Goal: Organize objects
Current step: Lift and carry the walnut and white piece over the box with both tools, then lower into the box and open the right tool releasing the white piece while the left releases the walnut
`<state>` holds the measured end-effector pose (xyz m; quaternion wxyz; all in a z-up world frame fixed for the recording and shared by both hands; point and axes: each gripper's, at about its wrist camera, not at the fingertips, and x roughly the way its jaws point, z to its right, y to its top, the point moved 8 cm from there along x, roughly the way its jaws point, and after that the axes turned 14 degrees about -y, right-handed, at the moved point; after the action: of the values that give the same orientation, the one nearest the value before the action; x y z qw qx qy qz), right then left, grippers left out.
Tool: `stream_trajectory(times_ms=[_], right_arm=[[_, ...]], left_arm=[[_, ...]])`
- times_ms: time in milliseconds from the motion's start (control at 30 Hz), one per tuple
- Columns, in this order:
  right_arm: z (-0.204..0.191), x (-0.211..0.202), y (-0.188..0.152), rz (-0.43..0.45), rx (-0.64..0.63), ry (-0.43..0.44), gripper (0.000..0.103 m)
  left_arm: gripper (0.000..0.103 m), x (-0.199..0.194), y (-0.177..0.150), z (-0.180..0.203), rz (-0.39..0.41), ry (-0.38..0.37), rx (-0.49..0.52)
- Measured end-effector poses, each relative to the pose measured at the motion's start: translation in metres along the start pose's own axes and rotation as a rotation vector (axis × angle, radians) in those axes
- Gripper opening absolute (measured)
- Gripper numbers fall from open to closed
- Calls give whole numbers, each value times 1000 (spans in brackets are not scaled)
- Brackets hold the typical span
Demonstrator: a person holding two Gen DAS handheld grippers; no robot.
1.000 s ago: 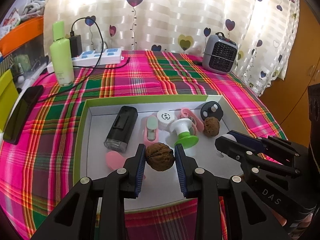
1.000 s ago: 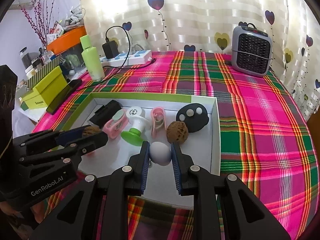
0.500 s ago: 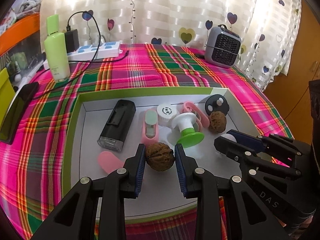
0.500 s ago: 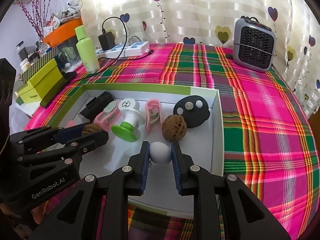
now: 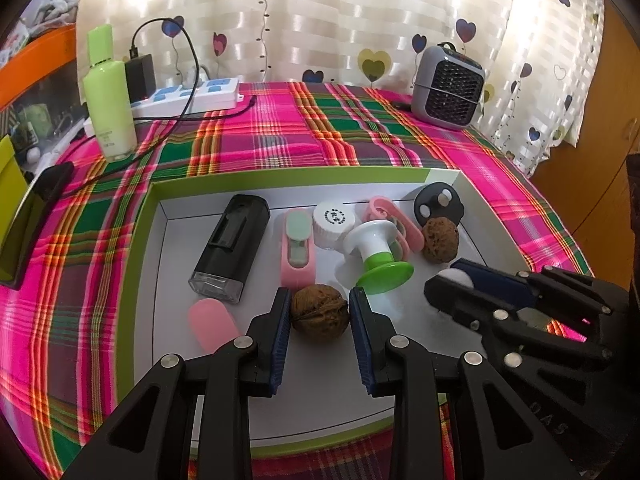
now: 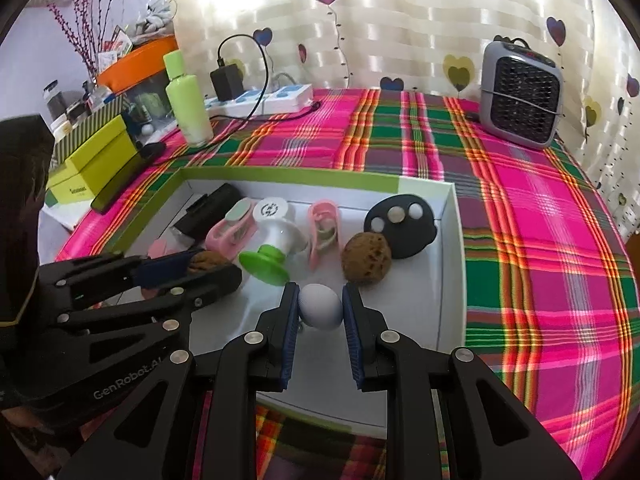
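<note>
Two handheld grippers work over a green-rimmed white tray (image 5: 144, 240) on a plaid-covered surface (image 5: 280, 132). The left gripper (image 5: 319, 312), seen w/ its own camera, has its blue-padded fingers (image 5: 280, 320) narrowed onto a dark walnut (image 5: 319, 313), pads pressing both sides, near the tray's front. The right gripper (image 6: 320, 307) has its fingers (image 6: 290, 312) clamped on a small white ball (image 6: 320, 306), also over the tray's front part, right of centre in the right wrist view.

Inside the tray, back row left to right in the left wrist view: a black rectangular device (image 5: 232, 248), a pink clip w/ pale green insert (image 5: 298, 250), a white round cap (image 5: 333, 222), a white-and-green spool-shaped item (image 5: 378, 258) lying tilted, a second pink clip (image 5: 394, 224), and a black oval piece w/ white dots (image 5: 438, 208) in the back right corner. A second, lighter walnut (image 5: 441, 240) sits just in front of the black oval, touching or nearly so; can't tell which. A pink oval lid (image 5: 212, 322) lies near the front left, just beside the left gripper's fingers.

Beyond the tray: a light green bottle (image 5: 110, 96) standing upright, a white power strip (image 5: 188, 98) w/ black charger plugged in, and a small grey heater (image 5: 446, 88) at the far right, by the heart-print curtain (image 5: 320, 20).
</note>
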<state>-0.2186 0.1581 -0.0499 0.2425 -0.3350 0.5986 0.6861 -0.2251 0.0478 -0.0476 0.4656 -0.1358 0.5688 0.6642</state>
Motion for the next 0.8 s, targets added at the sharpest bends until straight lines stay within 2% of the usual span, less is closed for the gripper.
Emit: stream_trajectory(times_ms=[800], right_arm=[[-5,4,-2,-8,-36,-15,23]], left_arm=[[28,2,0,-2,-4,11,-3]])
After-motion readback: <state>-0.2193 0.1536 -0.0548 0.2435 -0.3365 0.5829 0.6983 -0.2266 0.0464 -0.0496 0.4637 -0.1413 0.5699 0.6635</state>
